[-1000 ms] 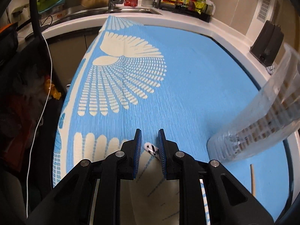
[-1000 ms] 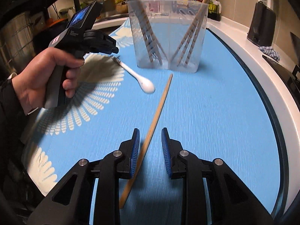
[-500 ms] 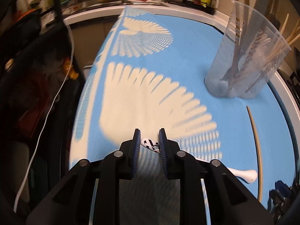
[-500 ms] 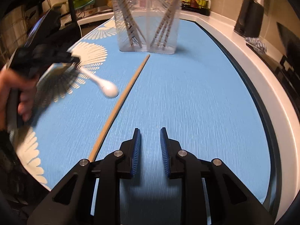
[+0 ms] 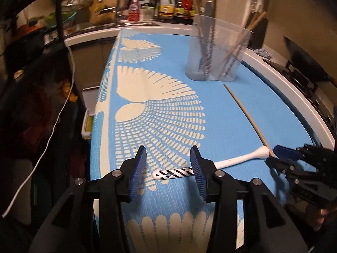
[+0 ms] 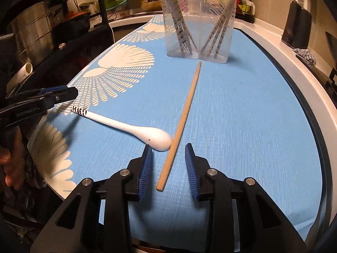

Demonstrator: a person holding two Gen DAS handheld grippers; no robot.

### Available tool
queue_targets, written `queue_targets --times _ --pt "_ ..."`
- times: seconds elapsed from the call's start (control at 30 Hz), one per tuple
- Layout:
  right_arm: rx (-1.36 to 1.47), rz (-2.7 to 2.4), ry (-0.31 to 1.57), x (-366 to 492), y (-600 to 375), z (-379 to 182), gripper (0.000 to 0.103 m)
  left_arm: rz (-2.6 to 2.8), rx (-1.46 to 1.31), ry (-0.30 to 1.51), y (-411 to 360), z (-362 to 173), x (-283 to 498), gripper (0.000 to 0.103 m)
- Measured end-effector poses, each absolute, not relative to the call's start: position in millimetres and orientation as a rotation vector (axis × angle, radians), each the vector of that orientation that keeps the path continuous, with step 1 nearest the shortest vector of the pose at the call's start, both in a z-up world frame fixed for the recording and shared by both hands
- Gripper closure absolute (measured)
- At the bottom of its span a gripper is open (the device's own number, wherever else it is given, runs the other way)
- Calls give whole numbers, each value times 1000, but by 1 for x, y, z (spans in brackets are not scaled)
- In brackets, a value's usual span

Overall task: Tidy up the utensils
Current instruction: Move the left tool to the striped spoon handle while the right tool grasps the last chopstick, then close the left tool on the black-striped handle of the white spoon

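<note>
A white spoon (image 5: pixel 242 159) with a black-striped handle (image 5: pixel 172 172) lies flat on the blue patterned cloth (image 5: pixel 210 109). My left gripper (image 5: pixel 168 165) straddles the handle; its jaws are opening and the pads stand clear of it. A wooden chopstick (image 6: pixel 186 113) lies on the cloth with its near end between the fingers of my right gripper (image 6: pixel 168 161), whose jaws are opening and not touching it. The spoon's bowl (image 6: pixel 158 139) rests against the chopstick. A clear tub (image 6: pixel 198 21) holding cutlery and chopsticks stands at the far end. The left gripper (image 6: pixel 63 93) shows at the right wrist view's left edge.
The cloth's left edge (image 5: pixel 101 113) drops off to a dark floor with a white cable (image 5: pixel 52 130). A white counter rim (image 6: pixel 294 67) runs along the right, with a black device (image 6: pixel 297 27) on it. Sink, tap and bottles (image 5: pixel 168 4) stand behind the tub.
The left gripper carried the spoon away from the tub, laid it on the cloth and opened off the handle. The right gripper shifted so the chopstick's near end lies between its widened jaws.
</note>
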State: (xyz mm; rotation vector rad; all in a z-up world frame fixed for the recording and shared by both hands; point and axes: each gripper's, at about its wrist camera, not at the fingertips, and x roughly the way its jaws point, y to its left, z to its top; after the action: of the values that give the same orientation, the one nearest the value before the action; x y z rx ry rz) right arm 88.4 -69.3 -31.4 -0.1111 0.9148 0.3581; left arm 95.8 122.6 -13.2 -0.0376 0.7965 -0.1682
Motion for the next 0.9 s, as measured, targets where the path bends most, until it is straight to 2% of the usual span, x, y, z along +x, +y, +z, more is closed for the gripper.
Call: queue_targets --times 0.07,0.17,0.23,0.37,0.43,0.5,0.57,0.9 --pt "-119 337 912 87 -74 -31 88 -235 25 797 117 -17 97 53" --pt "-101 316 913 85 -86 -31 97 -328 99 823 103 -27 99 49" --pt "-99 301 907 83 -94 -30 95 -368 139 845 95 -34 101 44" --pt "-95 270 902 79 -111 -29 96 -374 153 845 89 -35 98 43" --pt "-86 254 904 79 -119 -30 96 -366 143 850 87 -34 98 50" --pt "-72 236 906 80 -127 -30 96 -353 130 854 85 -33 97 67" --pt "-65 220 907 81 -134 -31 96 -328 112 857 84 -33 95 76" --pt "-26 212 894 79 -151 -35 96 -135 -165 872 84 -34 77 85"
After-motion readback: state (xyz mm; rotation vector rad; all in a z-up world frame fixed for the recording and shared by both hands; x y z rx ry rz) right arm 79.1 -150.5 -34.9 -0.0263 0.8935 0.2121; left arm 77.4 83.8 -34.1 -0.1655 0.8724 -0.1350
